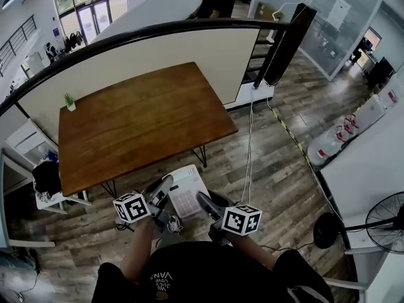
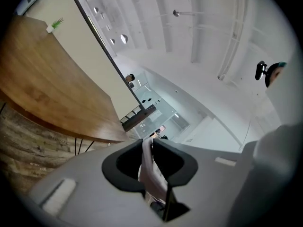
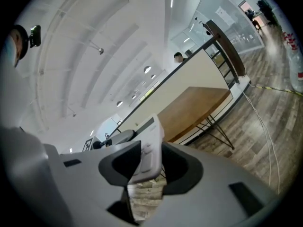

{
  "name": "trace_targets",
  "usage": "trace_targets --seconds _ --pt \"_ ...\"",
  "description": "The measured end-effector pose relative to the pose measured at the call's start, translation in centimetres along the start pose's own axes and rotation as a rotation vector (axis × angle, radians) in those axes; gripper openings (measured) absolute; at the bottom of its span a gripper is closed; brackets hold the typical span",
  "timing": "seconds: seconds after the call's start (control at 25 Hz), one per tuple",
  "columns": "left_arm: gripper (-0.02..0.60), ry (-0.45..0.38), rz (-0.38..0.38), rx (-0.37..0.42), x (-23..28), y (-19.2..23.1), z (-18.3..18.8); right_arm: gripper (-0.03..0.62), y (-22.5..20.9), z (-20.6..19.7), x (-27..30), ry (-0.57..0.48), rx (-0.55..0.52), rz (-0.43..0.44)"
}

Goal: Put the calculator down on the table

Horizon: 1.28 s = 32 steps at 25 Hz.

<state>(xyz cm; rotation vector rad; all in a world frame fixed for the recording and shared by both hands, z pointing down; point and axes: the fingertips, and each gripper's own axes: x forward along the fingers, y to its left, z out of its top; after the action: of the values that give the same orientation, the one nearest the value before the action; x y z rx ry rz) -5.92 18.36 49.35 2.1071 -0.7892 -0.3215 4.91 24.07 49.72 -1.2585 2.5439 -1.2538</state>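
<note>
Calculator clamped at opposite edges by left claw and right claw, over floor; wooden bench near at 12 o'clock, along calculator's long axis.

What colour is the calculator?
The calculator is white; the head view shows its keyed face best.

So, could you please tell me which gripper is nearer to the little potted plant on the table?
Left. The left gripper grips the calculator on the side facing the plant; the right gripper grips the opposite edge, farther away.
</note>
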Motion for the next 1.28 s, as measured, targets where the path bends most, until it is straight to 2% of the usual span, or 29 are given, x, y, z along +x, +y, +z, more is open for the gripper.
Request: trace_targets --seconds 0.44,0.76,1.0,1.28 --pt "0.057 0.073 -0.035 -0.001 3.3 5.8 7.1 0.141 -0.7 3.8 8.3 -0.044 0.038 -0.054" --pt "0.057 0.124 -0.052 -0.002 5.2 8.2 9.6 0.141 -1.6 5.1 11.6 -0.07 0.074 -0.079" --pt "0.057 0.113 -0.027 -0.023 8.2 9.6 10.1 0.141 -4.2 7.3 12.8 -0.042 0.081 -0.073" --pt "0.057 0.035 0.033 -0.042 12.4 10.8 11.7 0.141 -7.7 11.7 14.7 0.043 0.046 -0.016"
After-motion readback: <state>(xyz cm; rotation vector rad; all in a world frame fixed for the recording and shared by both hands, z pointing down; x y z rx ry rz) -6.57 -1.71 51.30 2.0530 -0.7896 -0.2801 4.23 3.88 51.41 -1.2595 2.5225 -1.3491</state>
